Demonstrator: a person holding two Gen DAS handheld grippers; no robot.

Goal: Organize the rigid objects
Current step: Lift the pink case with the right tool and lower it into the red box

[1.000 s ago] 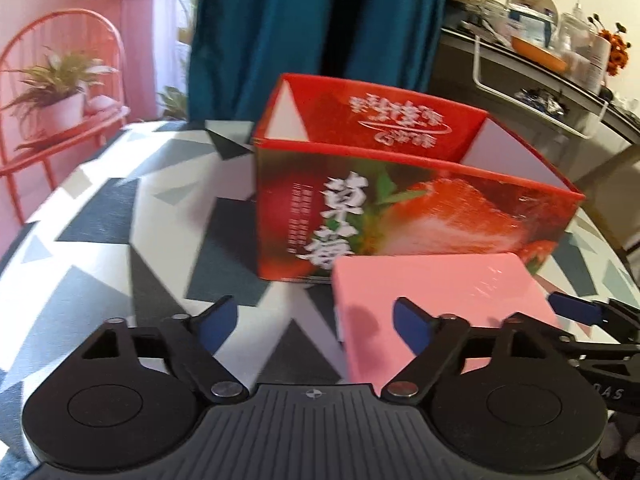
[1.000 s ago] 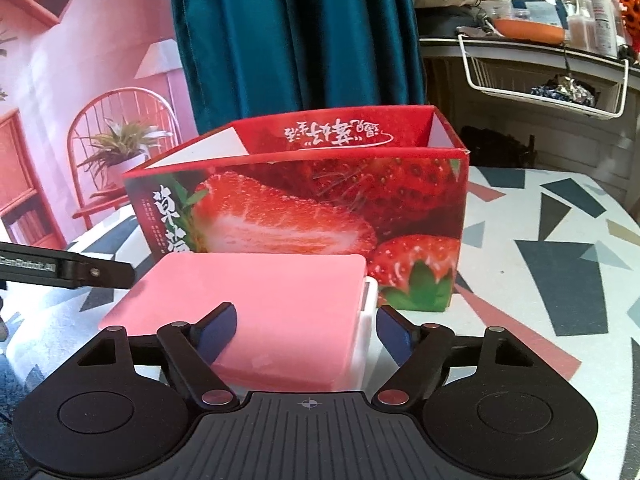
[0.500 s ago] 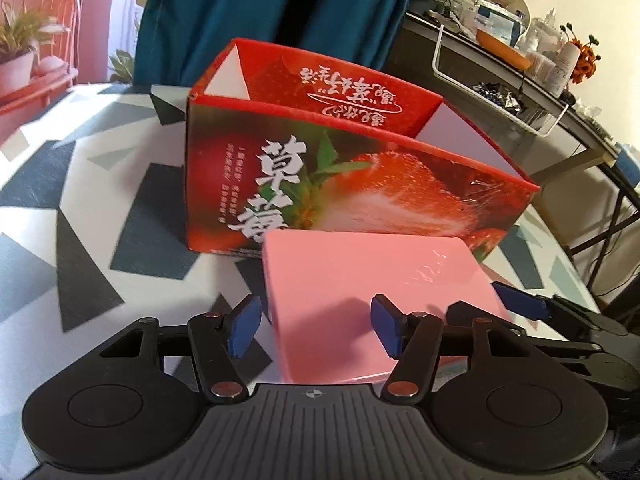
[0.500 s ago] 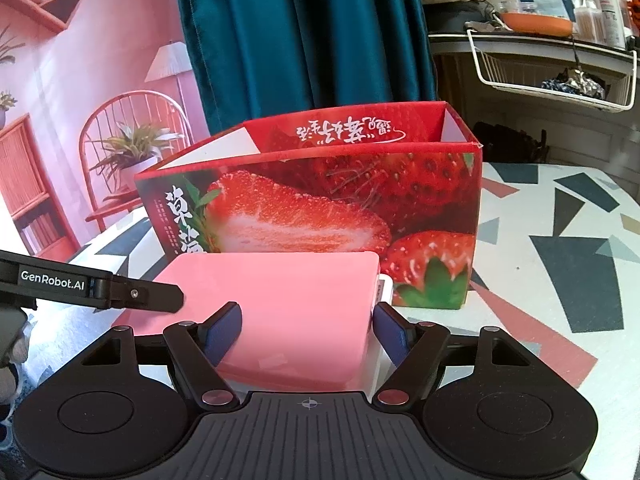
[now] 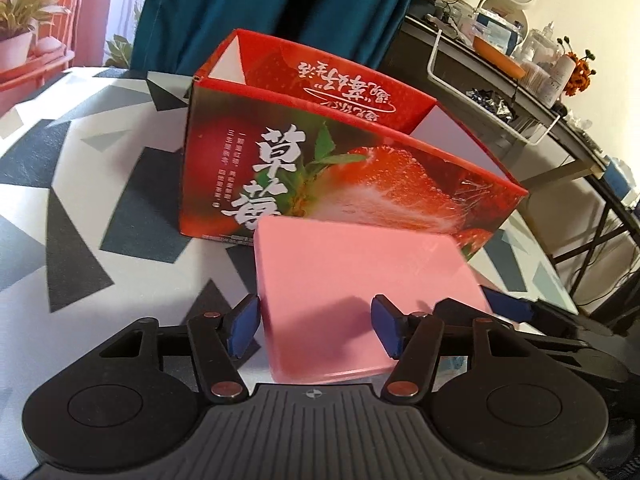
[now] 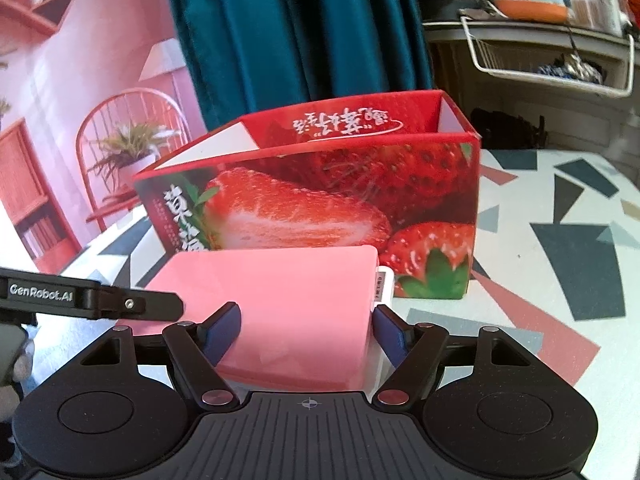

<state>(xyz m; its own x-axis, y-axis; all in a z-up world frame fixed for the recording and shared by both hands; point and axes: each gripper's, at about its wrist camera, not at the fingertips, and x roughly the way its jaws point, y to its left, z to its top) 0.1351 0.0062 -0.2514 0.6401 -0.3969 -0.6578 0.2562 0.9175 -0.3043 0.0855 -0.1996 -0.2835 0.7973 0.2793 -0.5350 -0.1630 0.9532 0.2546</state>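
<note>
A flat pink box (image 5: 360, 296) is held off the table in front of an open red strawberry carton (image 5: 344, 184). My left gripper (image 5: 316, 326) is shut on the pink box's left corner, one blue pad at the edge, the other on top. My right gripper (image 6: 306, 332) is shut on the same pink box (image 6: 288, 304) across its width, pads on both sides. The carton (image 6: 320, 196) stands upright just behind it, top open. The right gripper's arm shows at the right in the left wrist view (image 5: 532, 312).
The table (image 5: 80, 208) has a white top with grey and dark triangles; in the right wrist view (image 6: 560, 248) it also has red ones. A teal curtain (image 6: 296, 32) hangs behind. A wire basket (image 6: 552, 64) and a cluttered shelf stand at the right.
Both grippers have closed in on the pink box and lifted it a little. The view has shifted closer to the strawberry carton.
</note>
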